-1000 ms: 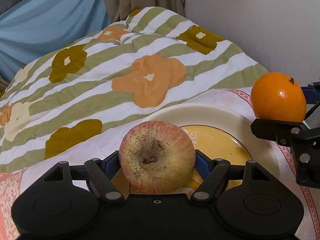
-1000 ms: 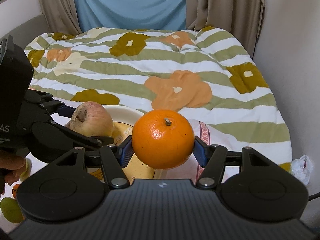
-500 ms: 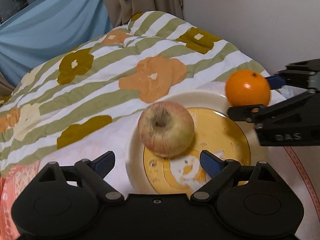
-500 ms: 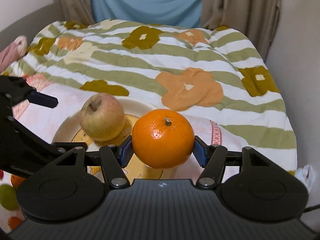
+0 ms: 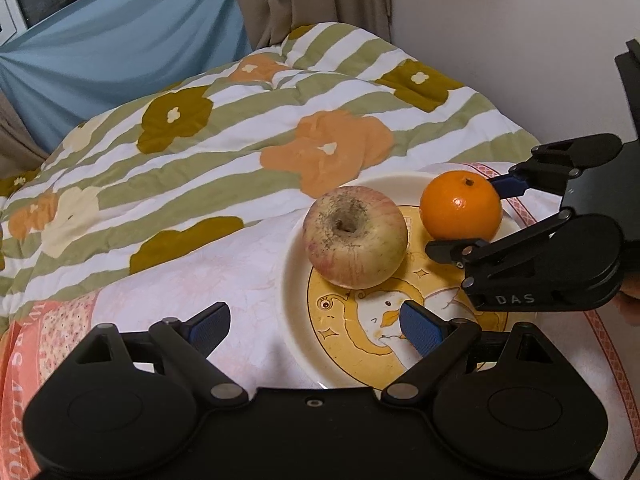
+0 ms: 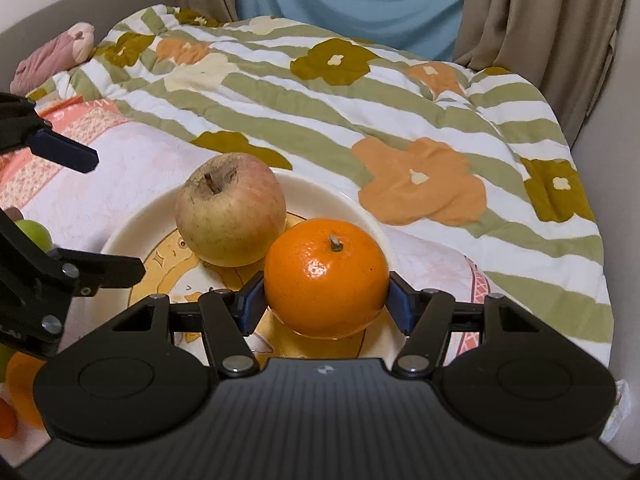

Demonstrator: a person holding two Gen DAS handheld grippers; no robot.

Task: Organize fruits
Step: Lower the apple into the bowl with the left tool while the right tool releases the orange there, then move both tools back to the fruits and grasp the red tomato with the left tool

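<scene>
Your left gripper (image 5: pixel 310 326) is standing with its blue pads wide apart and nothing between them; one pad is hanging over the pink cloth (image 5: pixel 192 280), the other over the near part of the plate (image 5: pixel 296 292). The apple (image 5: pixel 355 237) is sitting free on the plate, stem hollow up, beyond the open pads and clear of both.

Your right gripper (image 6: pixel 325 302) is clamping the orange (image 6: pixel 325 278): both blue pads are pressing on its sides, stem end facing up. From the right wrist view the orange is sitting low over the plate (image 6: pixel 124 236), just beside the apple (image 6: pixel 231 210) and nearly touching it; whether its underside is resting on the plate cannot be told. In the left wrist view the orange (image 5: pixel 461 206) is lying at the plate's far right, with the right gripper (image 5: pixel 464 216) reaching in from the right edge.

The plate is cream-rimmed with a yellow cartoon centre and is resting on the pink cloth, in front of a striped floral quilt (image 6: pixel 360 120). More fruit (image 6: pixel 34 232), green and orange, is showing partly hidden at the left edge of the right wrist view.
</scene>
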